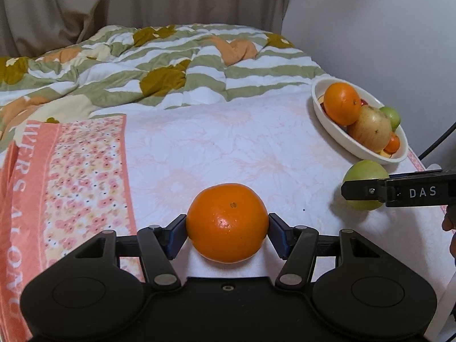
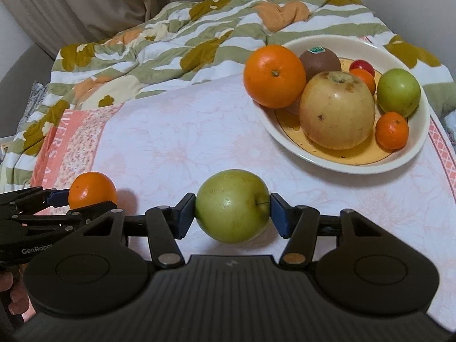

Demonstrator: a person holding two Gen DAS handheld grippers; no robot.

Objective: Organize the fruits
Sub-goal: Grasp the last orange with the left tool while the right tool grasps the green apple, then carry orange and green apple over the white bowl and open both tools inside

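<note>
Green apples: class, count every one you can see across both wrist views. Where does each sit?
2. One green apple sits between the right gripper's pads on the sheet; the other green apple lies in the bowl. The piled fruit may hide more.

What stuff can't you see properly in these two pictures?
- Left wrist view: the kiwi in the bowl is hidden behind the big orange.
- Left wrist view: the right tool is cut off by the picture's edge.
- Right wrist view: the kiwi's green sticker is too small to read.
- Both views: the towel lettering is cut off.
</note>
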